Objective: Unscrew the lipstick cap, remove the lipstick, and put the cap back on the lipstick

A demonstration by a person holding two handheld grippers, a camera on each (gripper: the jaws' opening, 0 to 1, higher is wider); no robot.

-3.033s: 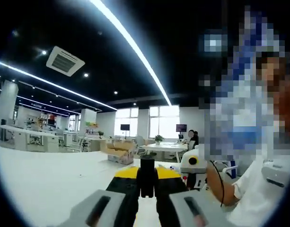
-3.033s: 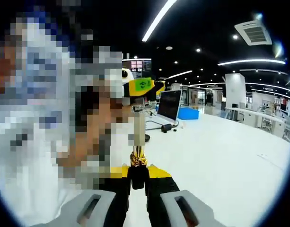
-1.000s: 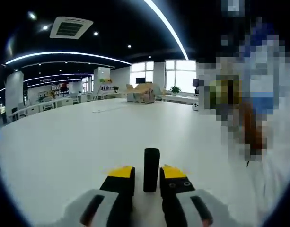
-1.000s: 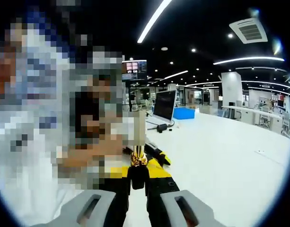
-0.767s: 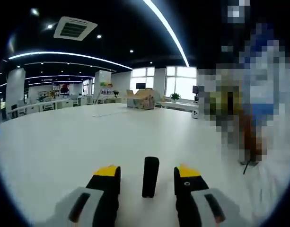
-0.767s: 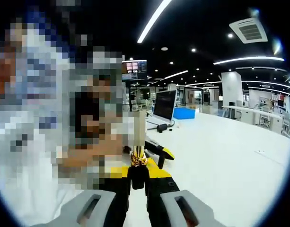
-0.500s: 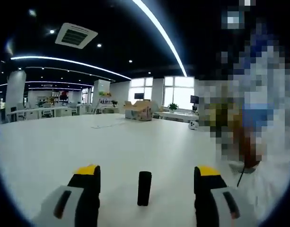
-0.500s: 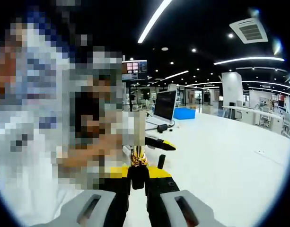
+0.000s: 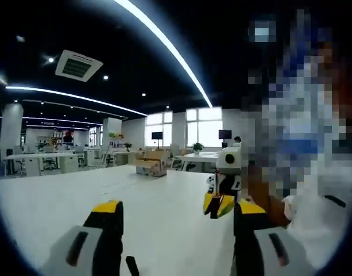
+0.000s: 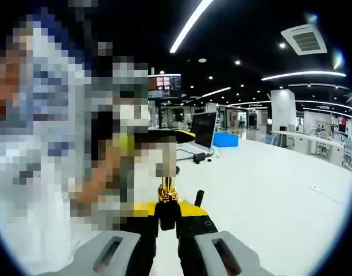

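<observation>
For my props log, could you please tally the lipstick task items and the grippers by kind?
lipstick: 1
lipstick cap: 1
grippers: 2 (left gripper, fingers apart; right gripper, fingers closed on the lipstick)
Total: 4

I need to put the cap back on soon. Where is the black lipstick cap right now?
The cap stands on the white table, seen in the right gripper view just right of the lipstick that the right hand-held gripper grips.
</observation>
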